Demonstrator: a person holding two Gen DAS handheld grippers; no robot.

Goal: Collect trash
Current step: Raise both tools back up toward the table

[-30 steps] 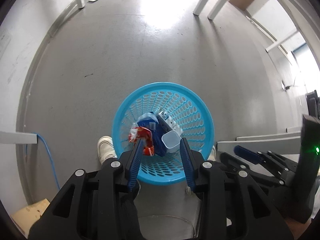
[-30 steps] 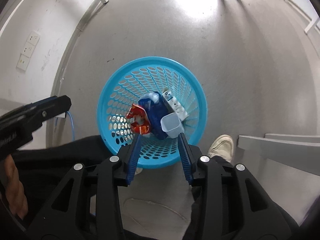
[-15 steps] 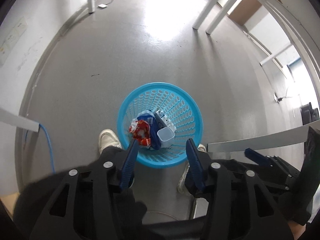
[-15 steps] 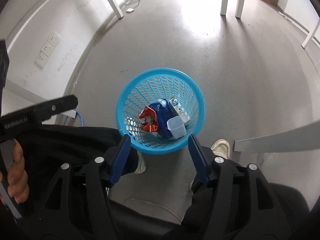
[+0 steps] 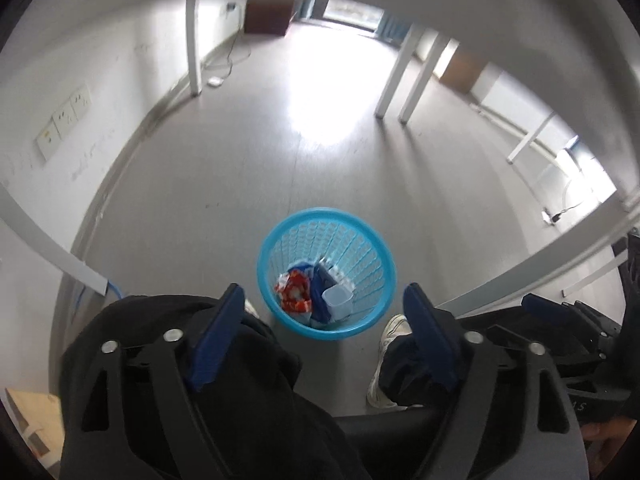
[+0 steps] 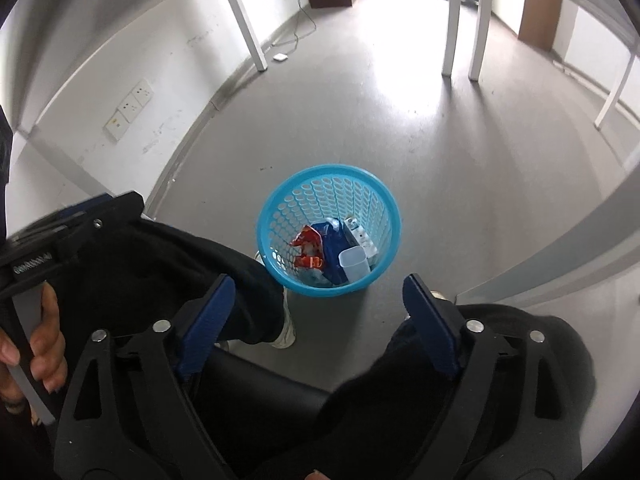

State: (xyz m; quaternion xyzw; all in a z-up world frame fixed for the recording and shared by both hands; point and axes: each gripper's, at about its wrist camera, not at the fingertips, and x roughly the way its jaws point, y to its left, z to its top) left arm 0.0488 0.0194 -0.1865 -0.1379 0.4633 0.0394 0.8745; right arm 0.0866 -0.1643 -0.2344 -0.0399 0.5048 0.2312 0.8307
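Perforated glossy plastic basket (image 6: 276, 216); crinkled foil-like wrapper (image 6: 307, 249); translucent plastic cup (image 6: 354, 265); smooth, sheeny floor (image 6: 400, 128).

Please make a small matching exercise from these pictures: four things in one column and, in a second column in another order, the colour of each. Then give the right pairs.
Things:
1. basket
2. crumpled wrapper
3. small cup
4. right gripper finger pads

Colours:
A. translucent whitish
B. dark blue
C. light blue
D. red and orange

Pairs: 1-C, 2-D, 3-A, 4-B
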